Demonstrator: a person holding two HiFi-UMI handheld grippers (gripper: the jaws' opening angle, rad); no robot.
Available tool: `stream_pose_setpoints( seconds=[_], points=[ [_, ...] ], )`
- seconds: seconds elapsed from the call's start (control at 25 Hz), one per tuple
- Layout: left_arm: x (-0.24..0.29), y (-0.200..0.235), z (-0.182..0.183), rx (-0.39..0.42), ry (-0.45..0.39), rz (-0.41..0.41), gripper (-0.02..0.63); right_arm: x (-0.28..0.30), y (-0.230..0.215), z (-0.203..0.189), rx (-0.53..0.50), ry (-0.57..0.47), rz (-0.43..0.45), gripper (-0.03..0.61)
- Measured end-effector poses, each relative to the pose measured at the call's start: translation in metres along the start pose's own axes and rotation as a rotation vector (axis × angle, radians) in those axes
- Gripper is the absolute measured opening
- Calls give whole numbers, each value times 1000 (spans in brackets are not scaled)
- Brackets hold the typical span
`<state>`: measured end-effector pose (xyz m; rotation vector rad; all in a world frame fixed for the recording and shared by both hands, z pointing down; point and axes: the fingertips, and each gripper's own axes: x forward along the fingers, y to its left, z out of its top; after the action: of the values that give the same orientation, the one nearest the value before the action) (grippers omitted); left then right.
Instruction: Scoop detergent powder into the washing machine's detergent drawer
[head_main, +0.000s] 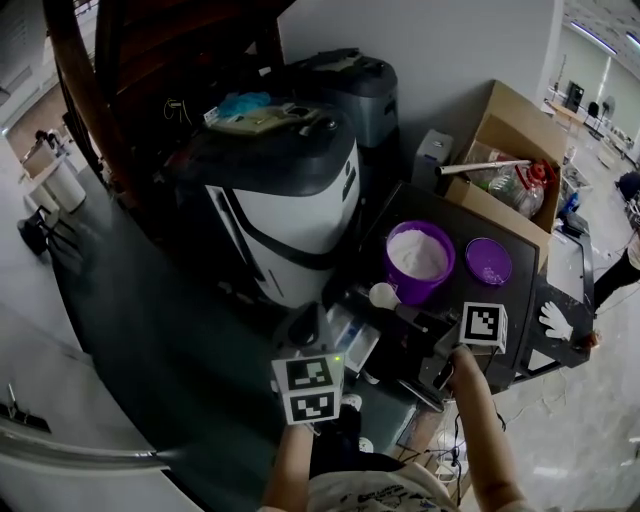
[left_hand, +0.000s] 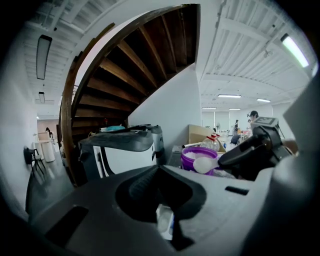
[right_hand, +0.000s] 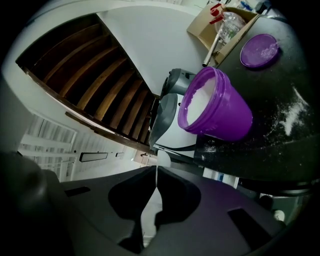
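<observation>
- Dark surface (head_main: 462, 292) beside the washing machine (head_main: 290, 215) carries the open purple tub (head_main: 420, 262) of detergent powder. Its lid (head_main: 488, 262) lies off to one side, so the scoop can go straight in.
- My right claw (head_main: 415, 315) is clenched on the handle of the white scoop (head_main: 383, 295), whose bowl sits just beside the tub, on the machine's side.
- My left claw (head_main: 308, 330) is closed, with nothing visibly gripped. It hangs low by what I take for the detergent drawer (head_main: 352, 345), probably to steady it.
- Spilt powder (right_hand: 292, 112) dusts the surface near the tub.
</observation>
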<state>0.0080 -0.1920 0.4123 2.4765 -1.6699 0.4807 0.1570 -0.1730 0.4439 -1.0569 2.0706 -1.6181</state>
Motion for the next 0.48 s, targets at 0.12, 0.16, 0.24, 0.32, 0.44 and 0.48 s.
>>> stream_pose_setpoints(
  seconds=[0.12, 0.16, 0.24, 0.32, 0.44, 0.48],
  points=[
    [-11, 5, -9, -9, 12, 22, 2, 2, -1, -11, 7, 20, 0, 20],
    [-14, 7, -11, -13, 16, 30, 2, 3, -1, -15, 8, 28, -2, 20],
    [-20, 10, -15, -18, 21, 44, 2, 6, -2, -22, 7, 44, -3, 20],
    [-25, 14, -17, -20, 26, 55, 2, 8, -2, -28, 5, 60, -4, 20],
    [-31, 18, -21, -25, 33, 69, 2, 13, -2, -35, 6, 78, -8, 20],
    [-32, 20, -22, -26, 36, 73, 2, 15, -2, -37, 9, 83, -7, 20]
  ],
)
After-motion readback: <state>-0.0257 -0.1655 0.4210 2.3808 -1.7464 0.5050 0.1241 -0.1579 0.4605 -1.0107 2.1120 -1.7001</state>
